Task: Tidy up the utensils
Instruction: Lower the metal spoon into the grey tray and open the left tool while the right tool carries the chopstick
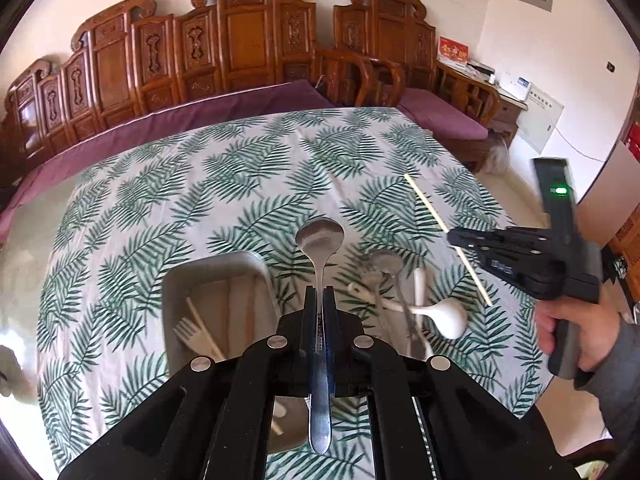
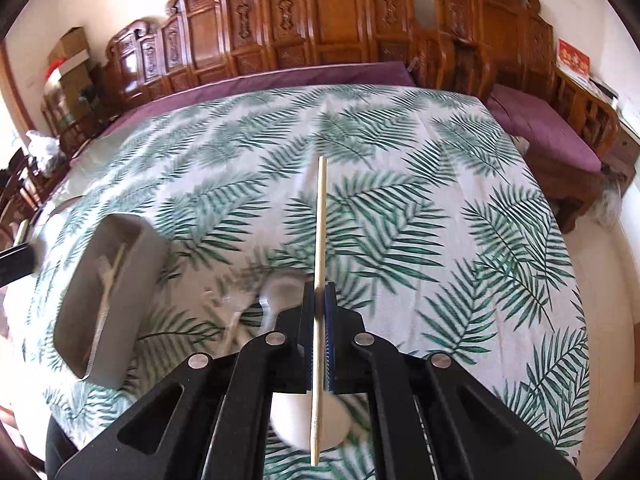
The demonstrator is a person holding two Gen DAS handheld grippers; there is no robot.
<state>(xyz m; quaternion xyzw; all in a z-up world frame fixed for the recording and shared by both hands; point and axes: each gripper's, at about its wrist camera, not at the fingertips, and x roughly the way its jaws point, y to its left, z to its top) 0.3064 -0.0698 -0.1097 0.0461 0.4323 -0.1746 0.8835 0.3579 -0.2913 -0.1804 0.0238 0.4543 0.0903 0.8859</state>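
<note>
Left wrist view: the left gripper (image 1: 319,294) is clamped on the handle of a shiny stainless-steel spoon (image 1: 320,240), whose bowl sticks out forward above the table covered in a white cloth with green fern leaves (image 1: 168,192). Just left of it and below sits a grey rectangular plastic tray (image 1: 176,276) holding a pale fork (image 1: 188,334) and a pale stick. To the right, on the cloth, lies a loose pile of white ceramic spoons (image 1: 440,314) and a grey metal spoon (image 1: 384,266). Further right a hand (image 1: 572,328) carries the right gripper (image 1: 454,237), closed on a thin pale wooden chopstick (image 1: 428,204) held slanted above the cloth

Right wrist view: the right gripper (image 2: 319,294) pinches the same chopstick (image 2: 320,220) along its length, pointing away. The grey tray (image 2: 132,280) stands well off to the left, the white spoons (image 2: 280,288) blurred beneath the jaws
</note>
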